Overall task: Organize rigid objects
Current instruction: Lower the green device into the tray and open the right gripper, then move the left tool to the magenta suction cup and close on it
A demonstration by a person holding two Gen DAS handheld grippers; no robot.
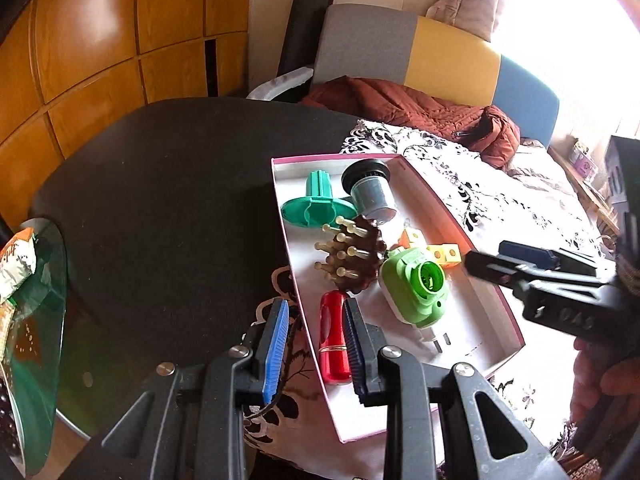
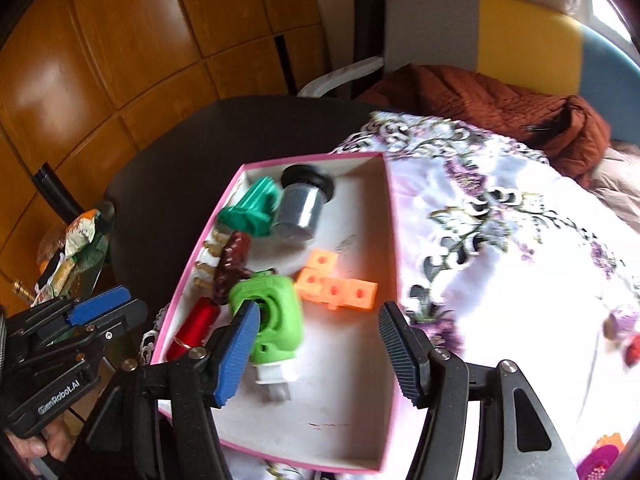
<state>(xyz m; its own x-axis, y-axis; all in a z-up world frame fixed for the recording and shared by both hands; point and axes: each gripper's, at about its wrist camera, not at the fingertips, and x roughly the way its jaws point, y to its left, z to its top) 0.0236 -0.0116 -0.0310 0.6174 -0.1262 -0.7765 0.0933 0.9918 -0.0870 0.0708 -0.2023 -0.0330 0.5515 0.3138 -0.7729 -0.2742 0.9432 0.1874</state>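
A pink-edged white box (image 1: 496,304) (image 2: 384,216) lies on a floral cloth. It holds a teal plastic piece (image 1: 316,204) (image 2: 250,210), a grey-black cylinder (image 1: 370,188) (image 2: 300,208), a brown peg brush (image 1: 352,256) (image 2: 230,264), orange cubes (image 1: 440,254) (image 2: 336,286), a green plug-in device (image 1: 416,288) (image 2: 272,324) and a red cylinder (image 1: 334,344) (image 2: 196,328). My left gripper (image 1: 316,344) is open over the box's near left edge, its fingers either side of the wall with the red cylinder between them. My right gripper (image 2: 316,352) is open and empty above the box.
The box sits at the edge of a dark round table (image 1: 168,208). A glass side table with snack packets (image 1: 24,272) stands left. A rust jacket (image 1: 420,116) lies on a sofa behind. Small colourful items (image 2: 624,340) lie on the cloth at right.
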